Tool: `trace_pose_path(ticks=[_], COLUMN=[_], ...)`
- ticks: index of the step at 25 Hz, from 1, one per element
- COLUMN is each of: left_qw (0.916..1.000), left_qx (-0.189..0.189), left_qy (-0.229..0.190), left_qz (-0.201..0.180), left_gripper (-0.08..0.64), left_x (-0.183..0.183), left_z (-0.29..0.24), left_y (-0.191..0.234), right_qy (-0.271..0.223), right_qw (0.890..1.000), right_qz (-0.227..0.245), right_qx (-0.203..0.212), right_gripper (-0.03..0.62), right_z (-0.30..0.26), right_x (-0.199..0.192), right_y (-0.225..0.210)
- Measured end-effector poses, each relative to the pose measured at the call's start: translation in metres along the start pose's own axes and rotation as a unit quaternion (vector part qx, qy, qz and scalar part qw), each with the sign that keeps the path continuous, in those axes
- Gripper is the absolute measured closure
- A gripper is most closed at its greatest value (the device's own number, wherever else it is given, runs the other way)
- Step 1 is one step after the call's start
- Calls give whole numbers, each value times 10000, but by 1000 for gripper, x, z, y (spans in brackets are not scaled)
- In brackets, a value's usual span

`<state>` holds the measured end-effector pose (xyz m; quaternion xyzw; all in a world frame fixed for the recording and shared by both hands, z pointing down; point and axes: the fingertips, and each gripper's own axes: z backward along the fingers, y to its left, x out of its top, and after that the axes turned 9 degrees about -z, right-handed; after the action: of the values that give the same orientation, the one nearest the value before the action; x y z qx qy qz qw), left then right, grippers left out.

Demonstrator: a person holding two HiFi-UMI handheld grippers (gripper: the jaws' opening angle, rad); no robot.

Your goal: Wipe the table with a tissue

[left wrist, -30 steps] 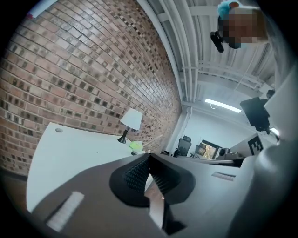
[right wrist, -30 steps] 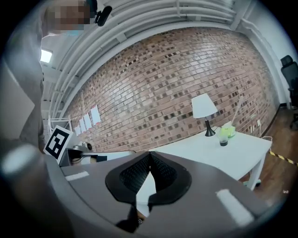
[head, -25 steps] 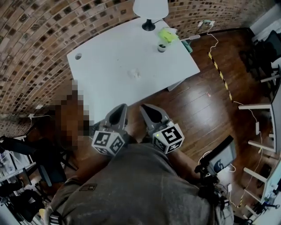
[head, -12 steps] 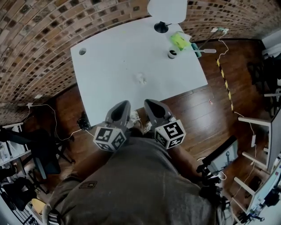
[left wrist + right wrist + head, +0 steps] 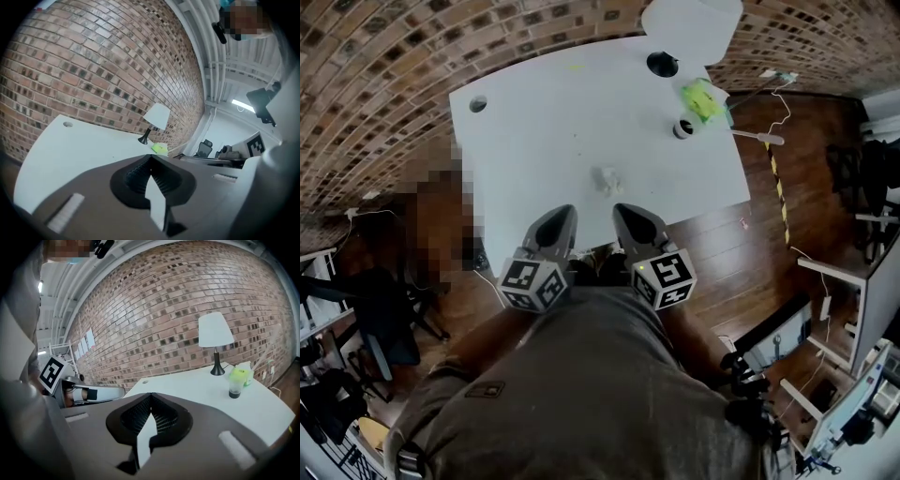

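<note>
Tissue (image 5: 606, 178) on the table (image 5: 544, 122) looked soft and light, pinchable at its top; left gripper (image 5: 563, 214) and right gripper (image 5: 624, 210) were clenched, empty.

Crumpled white tissue (image 5: 606, 179) lying on white table (image 5: 534, 112) (toward near edge).

A tissue (image 5: 606, 178) lies on the table (image 5: 534, 122) near its front edge, just beyond the left gripper (image 5: 563, 212) and right gripper (image 5: 623, 209) held side by side, while a lamp (image 5: 689, 28), a pack (image 5: 703, 98) and a small bottle (image 5: 683, 127) stand at the table's far right corner, with a brick wall (image 5: 375, 75) behind.
</note>
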<state>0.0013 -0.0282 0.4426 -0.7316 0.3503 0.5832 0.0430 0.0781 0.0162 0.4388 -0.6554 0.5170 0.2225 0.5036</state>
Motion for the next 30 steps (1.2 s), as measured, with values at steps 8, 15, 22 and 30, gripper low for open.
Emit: trace_pose_path(ticks=[8, 15, 22, 30], left_qw=[9994, 9964, 9918, 9881], left_qx=[236, 527, 595, 719], left_qy=[206, 640, 1104, 1319], left_qz=[129, 161, 236, 336], left_gripper=[558, 558, 558, 558], left_x=[-9, -38, -74, -91], left_z=[-20, -36, -46, -48], left_y=[16, 31, 38, 48], right_qy=[448, 838, 1527, 2293], right_qw=[9989, 9956, 9859, 9660], right_qz=[132, 399, 674, 1166], right_qx=[-93, -148, -153, -250], right_gripper=[581, 581, 526, 446], right_z=[-24, -48, -75, -95], right_x=[-9, -27, -62, -102], right_y=[-32, -60, -80, -99])
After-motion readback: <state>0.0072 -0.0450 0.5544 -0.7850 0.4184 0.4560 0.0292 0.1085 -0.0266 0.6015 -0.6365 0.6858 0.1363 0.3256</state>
